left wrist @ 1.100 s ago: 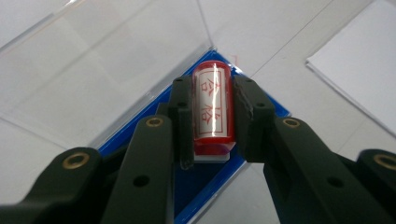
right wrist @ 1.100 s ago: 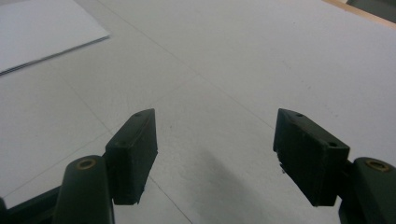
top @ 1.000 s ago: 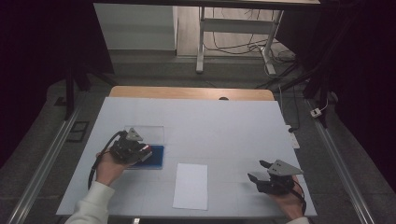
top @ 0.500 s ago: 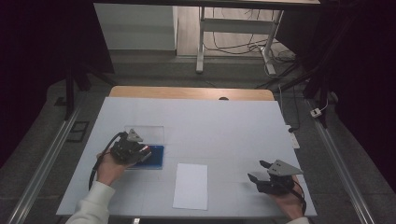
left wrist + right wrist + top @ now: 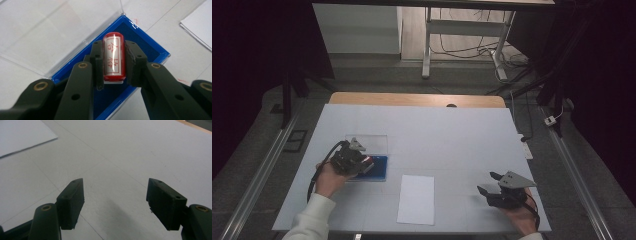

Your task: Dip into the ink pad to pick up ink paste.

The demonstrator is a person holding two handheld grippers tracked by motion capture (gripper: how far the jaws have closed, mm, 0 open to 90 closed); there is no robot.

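There are two grippers, one stamp, one blue case and one sheet of paper on the white worktop (image 5: 452,130).

Nearest the person, the sheet of paper (image 5: 416,199) lies flat to the right of the blue case, close to the worktop's near edge. Further right of the case and well apart from it, the right gripper (image 5: 486,184) sits low over bare worktop; in the right gripper view its jaws stand wide apart with nothing between them (image 5: 113,202).

The left gripper (image 5: 113,61) is over the blue case (image 5: 150,47), and its jaws are clenched on the stamp (image 5: 114,58), one pad on each long side. In the high view the same gripper (image 5: 366,165) sits at the case's left part (image 5: 379,170).

The stamp is a short cylinder, lying along the jaws above the case's dark blue inside. Its body is red with a white label bearing two red characters, under a clear glossy sleeve, and a white edge shows at its near end.

Beyond the case, its clear lid (image 5: 50,30) lies open flat on the worktop, joined along the far edge.
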